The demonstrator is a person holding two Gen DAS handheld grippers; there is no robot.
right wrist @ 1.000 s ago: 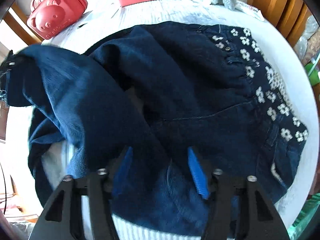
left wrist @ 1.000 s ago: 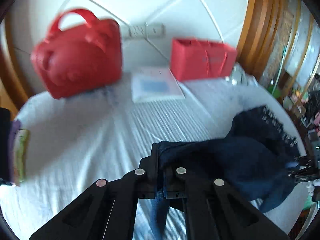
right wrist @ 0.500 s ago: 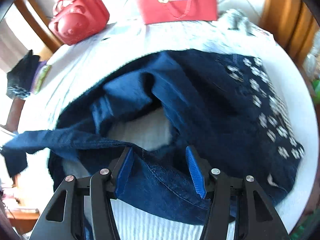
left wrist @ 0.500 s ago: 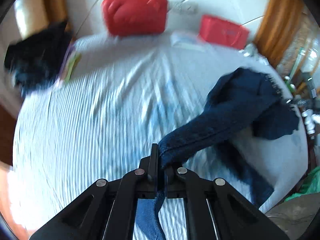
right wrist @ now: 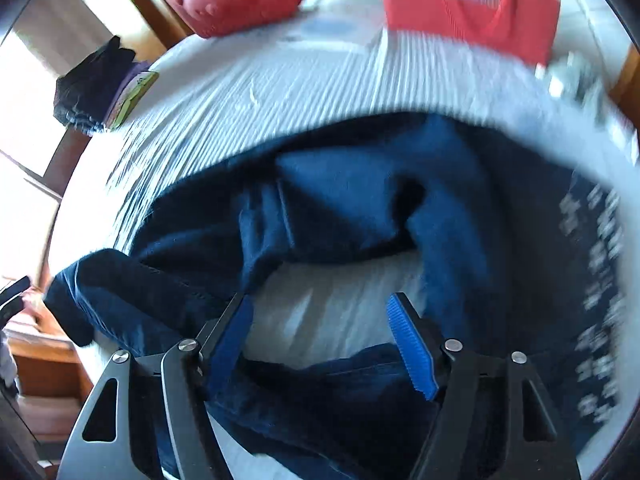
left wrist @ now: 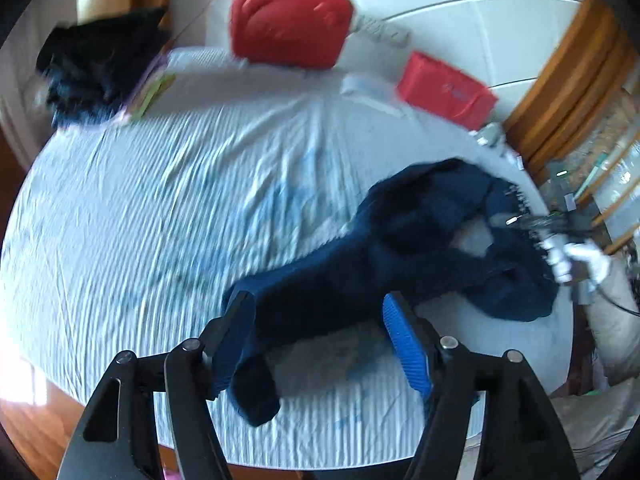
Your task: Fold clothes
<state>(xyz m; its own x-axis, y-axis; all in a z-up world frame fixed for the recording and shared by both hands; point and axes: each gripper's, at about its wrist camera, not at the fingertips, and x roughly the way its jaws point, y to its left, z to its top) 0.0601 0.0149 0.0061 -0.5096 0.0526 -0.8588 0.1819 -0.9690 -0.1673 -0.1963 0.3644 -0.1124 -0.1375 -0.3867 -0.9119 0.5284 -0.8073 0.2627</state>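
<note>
Jeans [left wrist: 400,256] crumpled on bed [left wrist: 160,208], leg stretched out. Left claw [left wrist: 320,336], right claw [right wrist: 324,340] both agape, empty. Blurred; probably smooth legs flat before folding.

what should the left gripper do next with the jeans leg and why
Probably lower the left gripper and close it on the jeans leg lying between its open fingers, then pull it straight. That leg trails crookedly across the striped sheet, the rest is bunched near the right gripper, which is also open, so nothing is held and the garment isn't flat enough to fold.
</note>
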